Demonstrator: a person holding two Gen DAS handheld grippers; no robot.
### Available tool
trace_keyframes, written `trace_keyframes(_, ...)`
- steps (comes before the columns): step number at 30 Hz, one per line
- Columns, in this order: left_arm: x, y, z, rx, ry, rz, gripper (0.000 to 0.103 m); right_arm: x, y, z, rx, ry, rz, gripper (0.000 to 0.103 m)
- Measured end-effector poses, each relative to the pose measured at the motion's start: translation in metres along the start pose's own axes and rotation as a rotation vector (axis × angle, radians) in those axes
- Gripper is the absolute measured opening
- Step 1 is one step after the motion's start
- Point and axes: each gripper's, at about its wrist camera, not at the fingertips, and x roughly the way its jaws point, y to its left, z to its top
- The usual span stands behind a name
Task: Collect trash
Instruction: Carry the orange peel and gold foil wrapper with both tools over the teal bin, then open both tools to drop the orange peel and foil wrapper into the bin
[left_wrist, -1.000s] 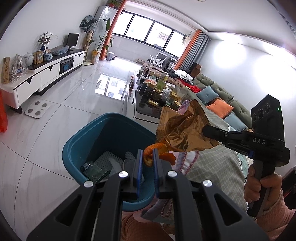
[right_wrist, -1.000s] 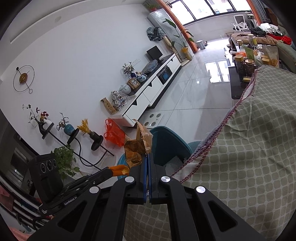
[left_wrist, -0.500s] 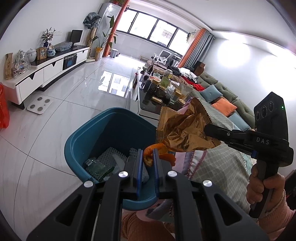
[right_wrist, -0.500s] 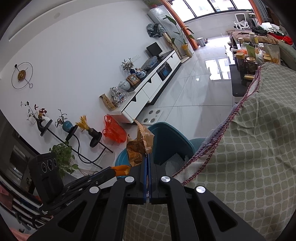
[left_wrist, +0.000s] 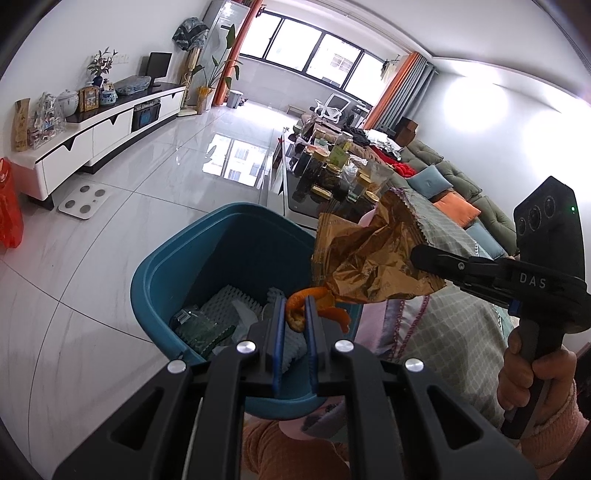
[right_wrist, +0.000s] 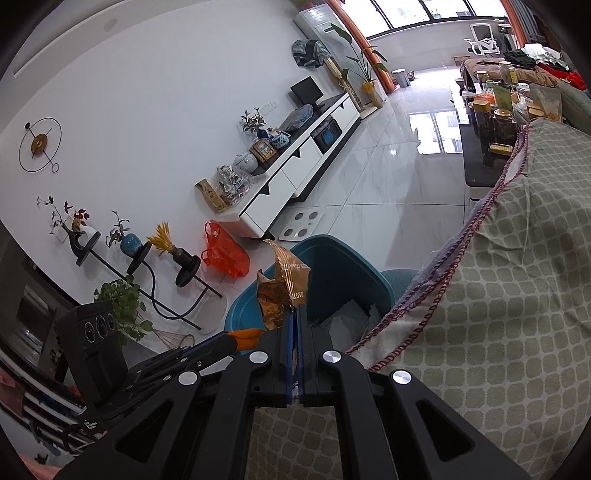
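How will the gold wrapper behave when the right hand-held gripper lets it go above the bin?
The gold wrapper looks thin and crumpled, so it is probably very light and floppy. It may flutter instead of dropping straight. Part of it hangs outside the blue bin, so it could miss.

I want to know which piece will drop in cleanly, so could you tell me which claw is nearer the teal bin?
Left. The left claw holds orange peel above the teal bin; the right claw holds its gold wrapper beside the rim.
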Motion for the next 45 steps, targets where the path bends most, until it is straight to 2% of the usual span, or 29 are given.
trace_keyframes(45, 0.028, 0.006, -0.002, -0.025, 0.036, 0.057, 0.012, 0.042, 0.002, 0.001, -0.01, 0.102, -0.044, 0.008)
